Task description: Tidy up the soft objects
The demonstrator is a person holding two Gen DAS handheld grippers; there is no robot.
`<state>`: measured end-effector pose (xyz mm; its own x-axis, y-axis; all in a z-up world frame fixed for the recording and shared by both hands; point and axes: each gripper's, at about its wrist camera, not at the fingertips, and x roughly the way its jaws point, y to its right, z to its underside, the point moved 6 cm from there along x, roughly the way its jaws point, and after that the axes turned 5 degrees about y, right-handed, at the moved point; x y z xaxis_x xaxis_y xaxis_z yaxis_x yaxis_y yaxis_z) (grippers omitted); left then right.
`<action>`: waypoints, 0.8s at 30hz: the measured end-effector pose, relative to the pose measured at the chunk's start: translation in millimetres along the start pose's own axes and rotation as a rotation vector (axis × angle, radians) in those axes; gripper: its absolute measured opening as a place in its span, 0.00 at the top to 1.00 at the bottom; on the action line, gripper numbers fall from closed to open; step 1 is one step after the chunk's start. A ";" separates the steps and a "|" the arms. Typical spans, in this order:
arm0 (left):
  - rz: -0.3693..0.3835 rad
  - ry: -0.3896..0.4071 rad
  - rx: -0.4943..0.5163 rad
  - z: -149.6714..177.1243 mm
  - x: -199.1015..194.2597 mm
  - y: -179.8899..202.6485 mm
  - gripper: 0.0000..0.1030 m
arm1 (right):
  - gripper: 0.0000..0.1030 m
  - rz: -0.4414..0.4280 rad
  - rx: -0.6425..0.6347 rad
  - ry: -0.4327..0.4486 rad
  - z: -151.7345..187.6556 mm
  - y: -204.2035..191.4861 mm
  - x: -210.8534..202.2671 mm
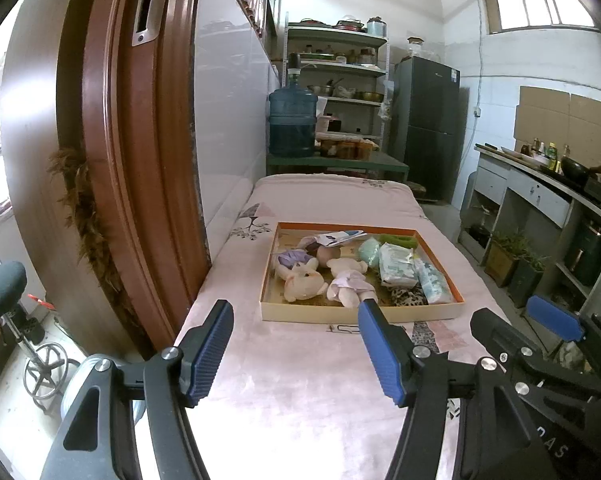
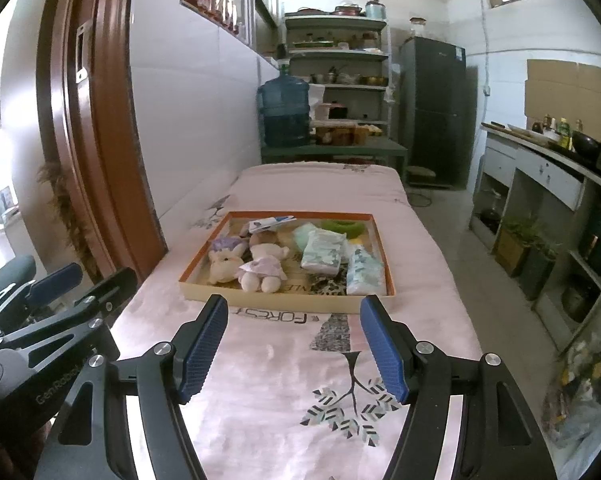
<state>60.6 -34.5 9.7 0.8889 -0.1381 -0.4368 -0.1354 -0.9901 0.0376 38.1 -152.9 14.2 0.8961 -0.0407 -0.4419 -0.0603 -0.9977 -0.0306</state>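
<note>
A shallow orange-rimmed box lies on the pink bedcover. In it are a cream plush rabbit, a doll in a lilac dress, two tissue packs, a green soft item and a leopard-print cloth. My left gripper hovers over the cover just short of the box, open and holding nothing. My right gripper stands beside it, also short of the box, open with nothing between its blue pads. Each gripper shows at the edge of the other's view.
A brown door frame rises close on the left, with a stool beyond it. Behind the bed stand a blue water jug, green shelves and a dark fridge. A kitchen counter runs along the right.
</note>
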 end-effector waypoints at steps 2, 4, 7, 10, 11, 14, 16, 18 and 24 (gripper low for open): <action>0.001 0.000 -0.001 -0.1 -0.1 0.0 0.38 | 0.31 -0.001 0.001 0.001 0.0 -0.2 0.0; 0.001 0.000 -0.001 -0.3 -0.3 0.2 0.38 | 0.31 0.001 -0.001 0.001 0.1 -0.2 0.2; 0.000 -0.001 0.000 -0.3 -0.2 0.2 0.38 | 0.31 -0.001 0.002 -0.001 0.1 0.0 0.2; -0.001 0.000 0.000 -0.3 -0.4 0.1 0.38 | 0.31 -0.001 0.004 -0.002 0.0 -0.6 0.3; -0.002 -0.001 -0.001 0.0 -0.1 -0.5 0.38 | 0.31 -0.001 0.004 -0.001 -0.1 -0.8 0.5; -0.001 -0.002 -0.003 0.5 0.3 -0.6 0.38 | 0.31 -0.001 0.002 -0.001 -0.1 -0.3 0.2; 0.000 -0.002 -0.002 0.2 0.2 -0.4 0.38 | 0.31 -0.002 0.004 -0.002 0.1 -0.4 0.3; 0.000 -0.002 -0.001 0.2 0.1 -0.3 0.38 | 0.31 -0.002 0.004 -0.003 0.5 -0.5 0.5; 0.001 -0.006 -0.002 4.1 2.6 -2.3 0.38 | 0.31 -0.002 0.004 -0.002 0.5 -0.4 0.4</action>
<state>61.5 -32.5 4.8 0.8863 -0.1389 -0.4418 -0.1353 -0.9900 0.0398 38.3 -152.5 13.6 0.8952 -0.0385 -0.4439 -0.0605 -0.9975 -0.0355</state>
